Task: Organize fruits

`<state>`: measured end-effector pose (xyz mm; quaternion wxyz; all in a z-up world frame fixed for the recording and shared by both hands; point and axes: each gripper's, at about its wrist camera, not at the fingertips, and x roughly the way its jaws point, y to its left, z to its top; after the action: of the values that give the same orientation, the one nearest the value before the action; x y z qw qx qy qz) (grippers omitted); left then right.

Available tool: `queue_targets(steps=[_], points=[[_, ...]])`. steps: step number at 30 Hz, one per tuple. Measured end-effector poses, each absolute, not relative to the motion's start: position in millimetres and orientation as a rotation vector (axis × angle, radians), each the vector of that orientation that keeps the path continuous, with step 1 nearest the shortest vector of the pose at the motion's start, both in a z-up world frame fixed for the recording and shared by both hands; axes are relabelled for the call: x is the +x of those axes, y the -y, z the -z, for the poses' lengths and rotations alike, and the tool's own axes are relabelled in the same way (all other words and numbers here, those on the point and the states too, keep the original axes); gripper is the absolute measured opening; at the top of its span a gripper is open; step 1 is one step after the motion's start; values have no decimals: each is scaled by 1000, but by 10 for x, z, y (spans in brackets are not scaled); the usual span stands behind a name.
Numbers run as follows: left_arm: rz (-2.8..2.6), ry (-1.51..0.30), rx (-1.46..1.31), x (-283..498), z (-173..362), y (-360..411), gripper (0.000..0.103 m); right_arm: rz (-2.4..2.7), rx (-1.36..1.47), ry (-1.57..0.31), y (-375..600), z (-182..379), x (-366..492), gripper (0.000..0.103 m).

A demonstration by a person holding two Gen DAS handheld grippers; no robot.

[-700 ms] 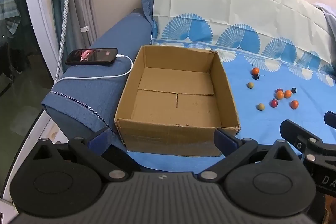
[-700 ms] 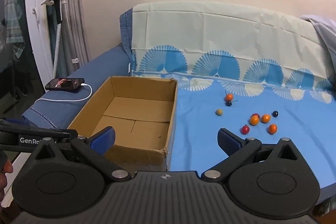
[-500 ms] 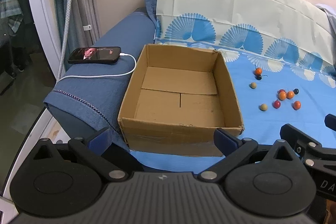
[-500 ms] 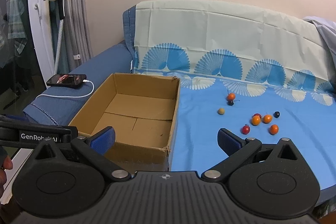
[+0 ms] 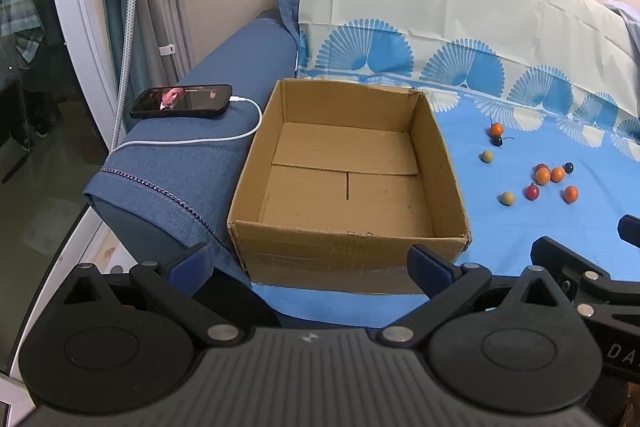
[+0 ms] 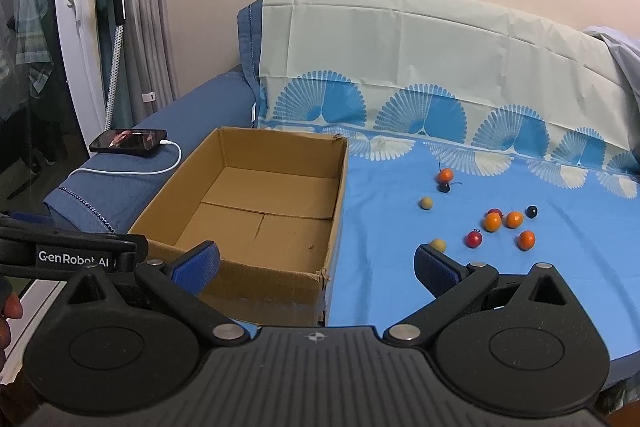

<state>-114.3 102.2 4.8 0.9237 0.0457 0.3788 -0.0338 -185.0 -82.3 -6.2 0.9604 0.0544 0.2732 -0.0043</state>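
An empty cardboard box (image 5: 348, 243) (image 6: 256, 283) sits on the blue sheet of a sofa. To its right lie several small round fruits: orange ones (image 5: 543, 175) (image 6: 492, 222), a red one (image 5: 532, 191) (image 6: 474, 238), tan ones (image 5: 507, 198) (image 6: 426, 203) and dark ones (image 6: 531, 211). My left gripper (image 5: 308, 263) hangs open just in front of the box's near wall, nothing between its blue pads. My right gripper (image 6: 316, 263) is open too, short of the box's right corner, with a tan fruit (image 6: 438, 245) just beyond its right pad.
A phone (image 5: 182, 101) on a white charging cable (image 5: 192, 141) rests on the blue armrest left of the box. A garment steamer hose (image 5: 128, 27) and curtains stand further left. A patterned cover drapes the sofa back (image 6: 420, 59). A hand's fingertip shows at the right wrist view's left edge (image 6: 10, 309).
Both views have shifted slightly: the box and fruits sit a little further right and lower in frame. Nothing on the sofa has moved and both grippers stay open.
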Motion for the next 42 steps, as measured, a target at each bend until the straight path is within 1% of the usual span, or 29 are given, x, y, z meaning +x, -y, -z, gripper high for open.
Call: queue_targets(steps=[5, 14, 21, 27, 32, 36, 40, 42], points=[[66, -786, 97, -1105, -23, -1031, 103, -10, 155, -542, 827, 73, -1834, 102], [61, -819, 102, -1018, 68, -1018, 103, -8, 115, -603, 820, 143, -1703, 102], [59, -847, 120, -910, 125, -974, 103, -29, 140, -590, 857, 192, -1629, 102], [94, -870, 110, -742, 112, -820, 103, 27, 220, -580, 1193, 265, -1515, 102], [183, -924, 142, -494, 144, -378, 103, 215, 294, -576, 1864, 542, -1403, 102], [274, -967, 178, -239, 237, 220, 103, 382, 321, -595, 2535, 880, -1310, 102], [359, -1012, 185, 70, 447, 908, 103, 495, 345, -606, 3186, 1127, -1187, 102], [403, -1032, 226, 258, 645, 1318, 103, 543, 357, -618, 3462, 1278, -1023, 102]])
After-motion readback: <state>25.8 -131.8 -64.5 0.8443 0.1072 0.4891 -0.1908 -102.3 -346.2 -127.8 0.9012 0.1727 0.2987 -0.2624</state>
